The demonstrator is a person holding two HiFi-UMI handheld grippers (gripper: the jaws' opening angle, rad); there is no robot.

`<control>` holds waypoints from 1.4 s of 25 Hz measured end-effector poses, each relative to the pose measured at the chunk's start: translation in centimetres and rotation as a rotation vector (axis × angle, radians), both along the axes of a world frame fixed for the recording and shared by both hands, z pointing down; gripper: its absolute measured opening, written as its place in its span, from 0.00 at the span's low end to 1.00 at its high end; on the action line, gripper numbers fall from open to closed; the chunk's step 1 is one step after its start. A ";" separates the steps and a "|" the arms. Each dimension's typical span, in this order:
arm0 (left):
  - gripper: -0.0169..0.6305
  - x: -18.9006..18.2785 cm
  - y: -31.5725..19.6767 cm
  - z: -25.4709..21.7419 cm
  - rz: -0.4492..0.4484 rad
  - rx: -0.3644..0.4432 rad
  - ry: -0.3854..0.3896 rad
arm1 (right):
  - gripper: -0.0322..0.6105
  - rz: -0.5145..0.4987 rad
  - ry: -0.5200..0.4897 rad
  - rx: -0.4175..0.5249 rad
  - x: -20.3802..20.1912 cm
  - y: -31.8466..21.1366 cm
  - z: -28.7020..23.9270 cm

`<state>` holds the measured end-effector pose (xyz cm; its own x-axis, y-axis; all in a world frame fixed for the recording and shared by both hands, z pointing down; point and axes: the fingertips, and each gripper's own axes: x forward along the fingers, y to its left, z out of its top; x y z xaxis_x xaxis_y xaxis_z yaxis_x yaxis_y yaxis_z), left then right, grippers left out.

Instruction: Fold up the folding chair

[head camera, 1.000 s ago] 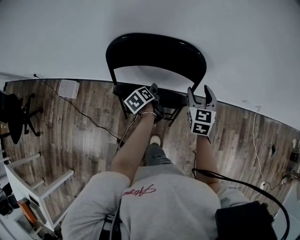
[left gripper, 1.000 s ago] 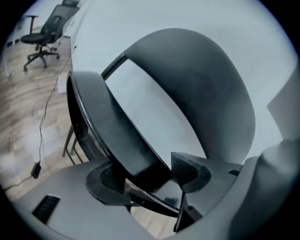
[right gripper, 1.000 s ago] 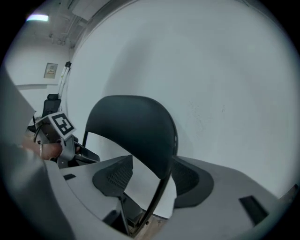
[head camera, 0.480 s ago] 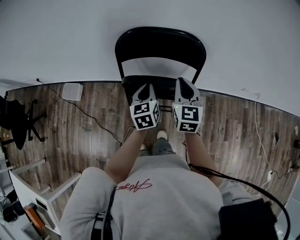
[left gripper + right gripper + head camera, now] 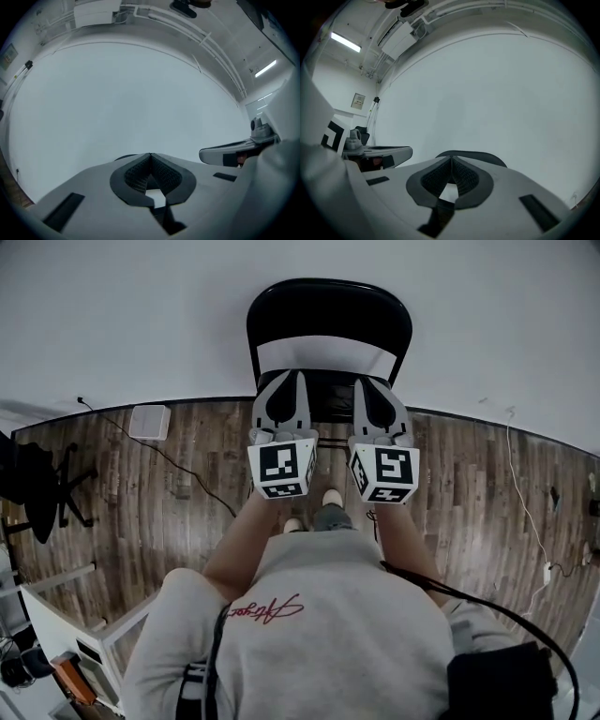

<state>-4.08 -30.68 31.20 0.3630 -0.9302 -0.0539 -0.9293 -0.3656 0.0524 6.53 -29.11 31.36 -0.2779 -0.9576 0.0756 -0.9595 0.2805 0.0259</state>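
Observation:
A black folding chair (image 5: 328, 310) stands against the white wall, its seat (image 5: 328, 397) a dark band under the gap below the backrest. My left gripper (image 5: 291, 376) and right gripper (image 5: 367, 383) are held level and side by side in front of the backrest, both shut with nothing between the pads. In the left gripper view the closed tips (image 5: 150, 155) point at the wall, and the chair's top edge (image 5: 123, 158) peeks out behind them. In the right gripper view the closed tips (image 5: 451, 158) sit before the backrest's dark arc (image 5: 490, 157).
On the wooden floor (image 5: 469, 484), a white box (image 5: 148, 421) and a cable (image 5: 187, 479) lie left of the chair. A black office chair (image 5: 37, 484) stands far left, a white frame (image 5: 89, 638) at the lower left. Another cable (image 5: 520, 521) runs on the right.
Both grippers have risen from the chair's seat to backrest height, drawn side by side and shut. The left one rolled upright. The chair sits higher and more centred in view.

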 end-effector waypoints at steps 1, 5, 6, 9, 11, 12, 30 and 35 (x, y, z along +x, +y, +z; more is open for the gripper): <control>0.05 -0.2 0.4 -0.3 0.007 -0.002 0.019 | 0.08 0.006 0.000 0.007 0.0 0.5 -0.3; 0.05 0.1 2.0 -1.0 0.043 0.005 0.042 | 0.08 0.029 0.002 0.019 0.2 2.1 -1.2; 0.05 0.2 2.4 -1.2 0.050 0.010 0.039 | 0.08 0.033 0.006 0.021 0.1 2.4 -1.3; 0.05 0.4 3.5 -1.5 0.069 0.018 0.039 | 0.08 0.047 0.013 0.030 0.1 3.4 -1.6; 0.05 0.3 3.9 -1.6 0.077 0.019 0.040 | 0.08 0.056 0.015 0.034 0.0 3.8 -1.7; 0.05 0.2 4.0 -1.6 0.080 0.019 0.041 | 0.08 0.058 0.017 0.036 -0.1 3.9 -1.7; 0.05 -1.4 5.6 -2.6 0.107 0.039 0.057 | 0.07 0.082 0.048 0.060 -1.6 6.0 -2.3; 0.05 -1.4 5.6 -2.6 0.115 0.035 0.061 | 0.07 0.086 0.051 0.060 -1.5 6.1 -2.3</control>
<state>-5.44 -25.12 28.61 0.4622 -0.8798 -0.1107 -0.8766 -0.4722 0.0929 4.99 -23.05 29.03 -0.1917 -0.9810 0.0291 -0.9769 0.1936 0.0900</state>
